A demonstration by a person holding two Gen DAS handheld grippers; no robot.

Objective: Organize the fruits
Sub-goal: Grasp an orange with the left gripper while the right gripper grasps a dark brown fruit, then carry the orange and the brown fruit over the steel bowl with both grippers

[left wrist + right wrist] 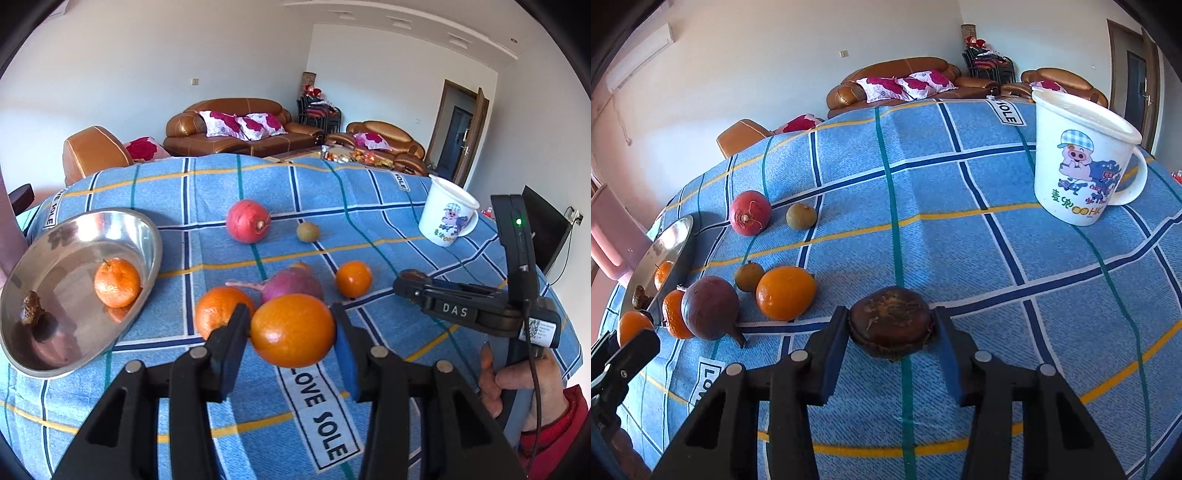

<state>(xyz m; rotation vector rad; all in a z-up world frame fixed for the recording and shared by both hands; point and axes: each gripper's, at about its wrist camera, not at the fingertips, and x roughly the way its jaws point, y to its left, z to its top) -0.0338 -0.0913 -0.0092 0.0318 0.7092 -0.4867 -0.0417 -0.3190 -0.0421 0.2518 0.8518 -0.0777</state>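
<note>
My left gripper (291, 332) is shut on a large orange (293, 329) and holds it above the blue checked cloth. A steel bowl (147, 236) at the left holds a tangerine (117, 283) and a brown dried fruit (31, 313). My right gripper (891, 325) is shut on a dark brown water chestnut (891, 322) just above the cloth; the gripper also shows at the right of the left wrist view (408, 282). Loose on the cloth lie a tangerine (214, 310), a purple radish (291, 284), a small orange (353, 278), a red radish (247, 220) and a small green-brown fruit (307, 232).
A white cartoon mug (1082, 166) stands at the far right of the table. The cloth (923, 184) drops off at the table edges. Brown sofas (236, 125) and a door (461, 133) lie beyond.
</note>
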